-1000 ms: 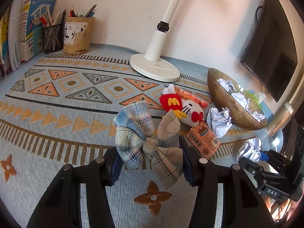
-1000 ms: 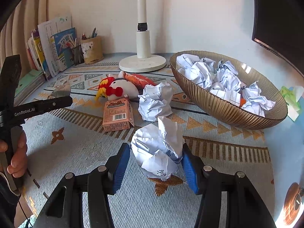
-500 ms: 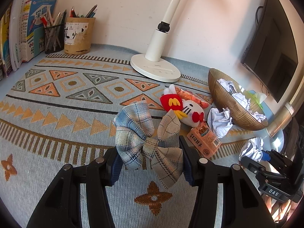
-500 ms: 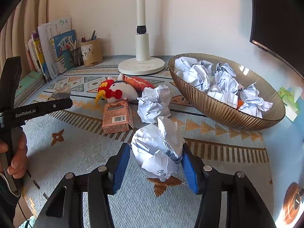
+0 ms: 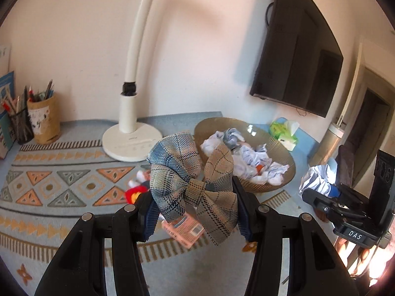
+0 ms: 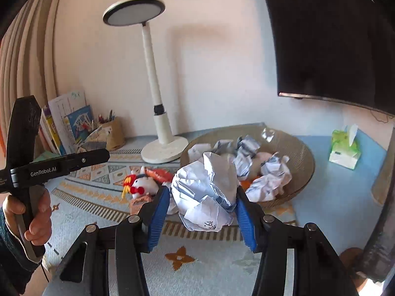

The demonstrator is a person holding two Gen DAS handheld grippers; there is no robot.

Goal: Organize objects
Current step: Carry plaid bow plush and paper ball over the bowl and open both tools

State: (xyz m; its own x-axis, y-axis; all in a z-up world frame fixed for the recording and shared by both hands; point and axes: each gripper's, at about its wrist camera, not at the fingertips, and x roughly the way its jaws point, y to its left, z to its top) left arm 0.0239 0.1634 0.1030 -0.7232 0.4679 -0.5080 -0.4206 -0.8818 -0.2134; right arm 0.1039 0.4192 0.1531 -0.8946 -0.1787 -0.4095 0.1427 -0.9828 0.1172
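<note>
Crumpled paper ball [image 6: 206, 197] clamped between blue pads of right gripper [image 6: 203, 208], held off the patterned mat [image 6: 81, 204], just short of the bronze bowl [image 6: 305, 170]. Plaid fabric bow [image 5: 191, 185] pinched at the knot in left gripper [image 5: 193, 208], also airborne, in front of the bowl rim. Best bet for this step: carry the ball over the rim first, open only once above the pile, keep the squeeze light since paper springs back. Bow probably belongs elsewhere, not in with the waste. Bowl already heaped with paper wads [image 6: 269, 175], something orange showing among them. Cardboard cup [image 5: 44, 120] by the wall crammed with pens. Plush toy [image 6: 142, 185] and pink carton [image 5: 184, 227] loose on the mat.
</note>
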